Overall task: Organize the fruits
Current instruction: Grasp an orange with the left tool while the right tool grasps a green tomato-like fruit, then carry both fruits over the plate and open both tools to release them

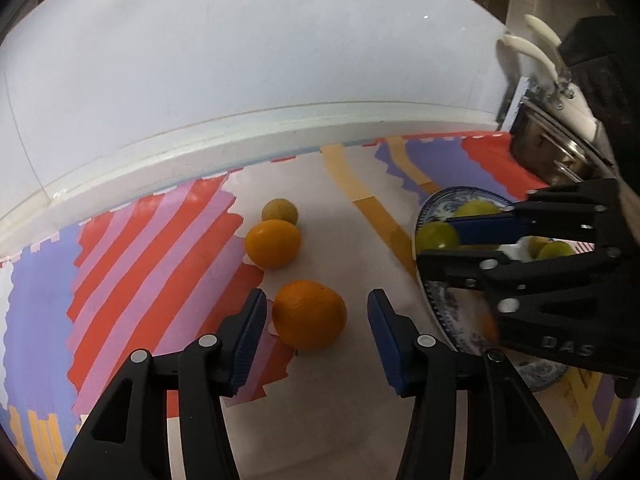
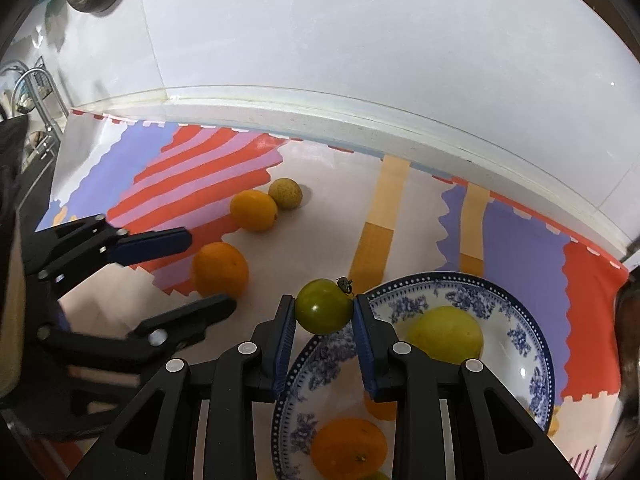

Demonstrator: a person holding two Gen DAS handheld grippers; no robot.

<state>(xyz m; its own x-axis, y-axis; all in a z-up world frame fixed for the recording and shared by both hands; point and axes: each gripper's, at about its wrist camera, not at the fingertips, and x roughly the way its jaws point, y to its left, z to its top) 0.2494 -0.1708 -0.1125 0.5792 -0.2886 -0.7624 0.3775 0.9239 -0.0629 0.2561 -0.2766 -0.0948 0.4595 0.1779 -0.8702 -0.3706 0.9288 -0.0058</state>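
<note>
The right gripper [image 2: 324, 312], low in the frame's centre, clamps a green fruit [image 2: 323, 311] above the plate [image 2: 532, 336] rim, probably for sorting, while the left gripper [image 1: 316, 320] stands open around an orange [image 1: 309, 314] without touching it.

black grippers [image 1: 316, 334]; blue pads [image 1: 250, 338]

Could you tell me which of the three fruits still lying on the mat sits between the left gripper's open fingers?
The large orange nearest the left gripper. The smaller orange and the yellowish-brown fruit lie farther off, touching each other, toward the wall.
</note>
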